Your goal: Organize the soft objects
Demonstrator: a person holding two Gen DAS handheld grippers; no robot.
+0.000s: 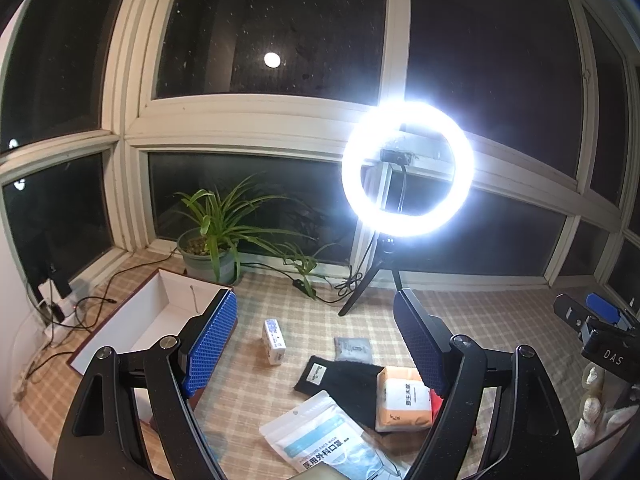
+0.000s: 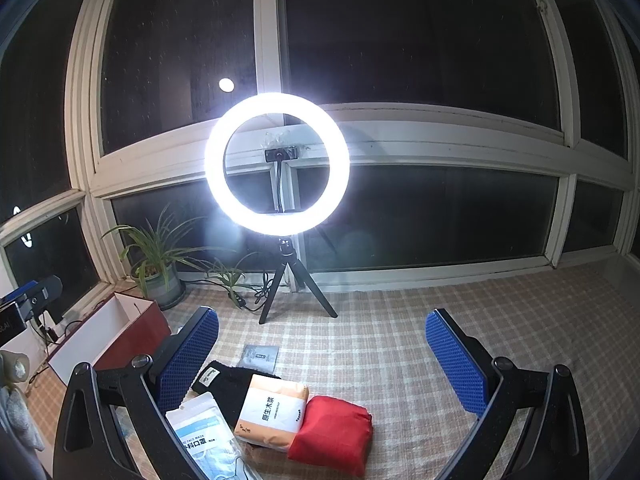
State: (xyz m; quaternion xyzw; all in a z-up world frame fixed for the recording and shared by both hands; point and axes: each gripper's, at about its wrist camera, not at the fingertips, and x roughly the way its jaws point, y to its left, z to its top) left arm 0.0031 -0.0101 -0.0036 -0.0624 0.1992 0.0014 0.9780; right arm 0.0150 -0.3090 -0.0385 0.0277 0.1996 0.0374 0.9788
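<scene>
Soft items lie on a checked cloth: a face mask pack (image 1: 320, 436) (image 2: 208, 436), an orange tissue pack (image 1: 404, 398) (image 2: 272, 412), a black cloth (image 1: 344, 384) (image 2: 228, 384), a red pouch (image 2: 332, 432), a small grey packet (image 1: 354, 349) (image 2: 260, 357) and a small white tissue pack (image 1: 274, 341). An open red box (image 1: 136, 320) (image 2: 108, 340) with a white inside stands at the left. My left gripper (image 1: 316, 344) is open and empty above the items. My right gripper (image 2: 320, 364) is open and empty above them.
A lit ring light on a tripod (image 1: 408, 168) (image 2: 278, 164) stands at the back by the window. A potted plant (image 1: 212, 248) (image 2: 158, 272) stands behind the box. Cables and a power strip (image 1: 60, 308) lie at the far left.
</scene>
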